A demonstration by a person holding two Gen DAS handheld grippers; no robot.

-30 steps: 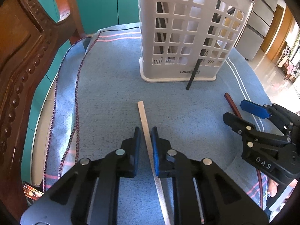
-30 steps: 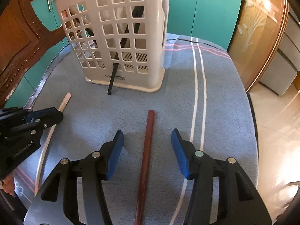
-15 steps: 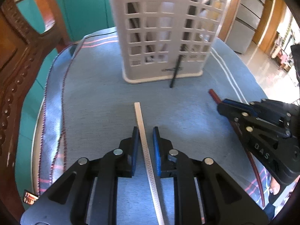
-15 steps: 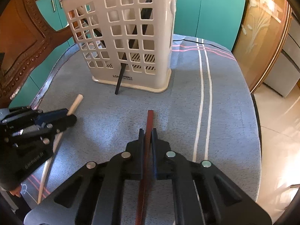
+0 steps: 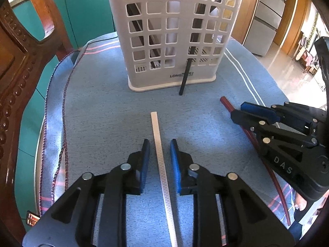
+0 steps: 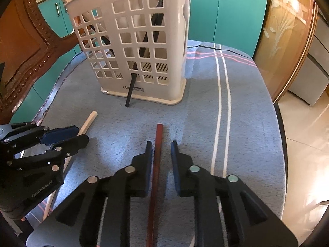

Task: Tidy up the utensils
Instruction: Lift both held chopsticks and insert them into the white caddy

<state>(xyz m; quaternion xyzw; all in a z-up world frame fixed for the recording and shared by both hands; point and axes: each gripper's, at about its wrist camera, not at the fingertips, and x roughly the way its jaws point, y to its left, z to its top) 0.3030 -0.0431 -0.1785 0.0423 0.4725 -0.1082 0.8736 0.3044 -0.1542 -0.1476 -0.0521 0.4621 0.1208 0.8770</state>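
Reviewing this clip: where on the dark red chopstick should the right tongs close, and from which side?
Grip the dark red chopstick mid-shaft, from above, right tongs straddling its narrow width. It lies flat on the blue cloth, pointing at the basket, already between open jaws.

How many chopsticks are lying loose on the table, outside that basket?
3: a pale chopstick between the left gripper's fingers, a dark red one between the right gripper's, and a black one poking out through the basket. More stand inside, partly hidden.
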